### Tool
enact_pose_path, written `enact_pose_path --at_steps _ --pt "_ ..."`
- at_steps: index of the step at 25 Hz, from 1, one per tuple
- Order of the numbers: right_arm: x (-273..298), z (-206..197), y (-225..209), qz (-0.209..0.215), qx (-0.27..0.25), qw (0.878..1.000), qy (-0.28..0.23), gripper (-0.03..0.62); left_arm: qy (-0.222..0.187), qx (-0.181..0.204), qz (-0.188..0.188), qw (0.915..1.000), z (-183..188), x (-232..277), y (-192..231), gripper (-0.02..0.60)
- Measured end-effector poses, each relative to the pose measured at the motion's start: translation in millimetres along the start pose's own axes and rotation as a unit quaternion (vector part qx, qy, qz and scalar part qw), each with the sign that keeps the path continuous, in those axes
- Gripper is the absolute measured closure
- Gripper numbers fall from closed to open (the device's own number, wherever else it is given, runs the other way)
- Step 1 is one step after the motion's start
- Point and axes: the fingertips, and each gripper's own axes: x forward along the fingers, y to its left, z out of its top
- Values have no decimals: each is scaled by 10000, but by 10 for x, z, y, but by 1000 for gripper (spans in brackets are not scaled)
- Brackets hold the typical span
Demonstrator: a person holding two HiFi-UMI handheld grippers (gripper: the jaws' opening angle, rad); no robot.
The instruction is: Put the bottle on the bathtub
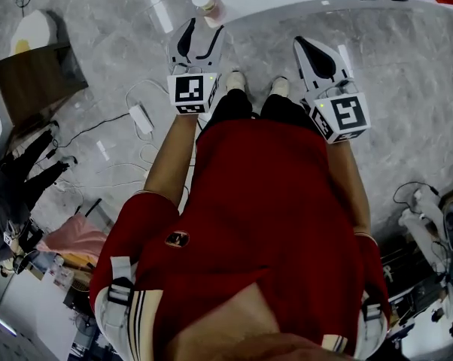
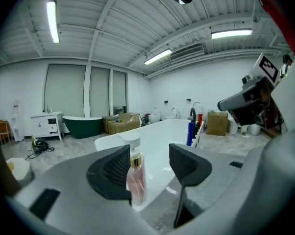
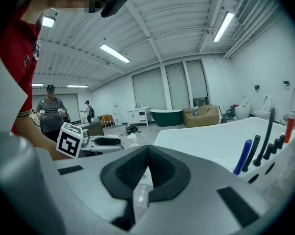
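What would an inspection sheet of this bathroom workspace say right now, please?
Surface: grey marbled floor; rim of the white bathtub just ahead.
Job's things: pink pump bottle with white cap stands upright on the bathtub rim.
Clutter: blue upright bottle and black tap at the tub's far rim.
Grippers: left hand-held gripper, jaws apart, pink bottle by the jaw at its view's left, contact unclear; right hand-held gripper, jaws together, empty.
Cables: white cable with adapter on the floor.
Surroundings: dark green bathtub, brown cardboard boxes, person standing in the background.
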Motion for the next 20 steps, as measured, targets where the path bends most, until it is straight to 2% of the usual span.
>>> enact_pose_path --at_steps 6,10,14,18,20 --pt "-38 159 57 255 -51 9992 -290 594 -554 -87 -200 9982 523 -284 -278 365" --pt "-86 350 102 378 -139 9975 -586 594 -864 82 -315 9957 828 -440 -433 448" --pt "-158 491 115 464 -169 9954 -819 594 -904 220 -415 9948 1001 -502 -554 531" --pt "-196 573 141 573 -232 9934 -966 594 -964 204 -410 9943 1075 -499 -601 572" --pt "-201 590 170 621 -290 9924 -1019 594 -976 196 -450 9940 1092 -502 -621 574"
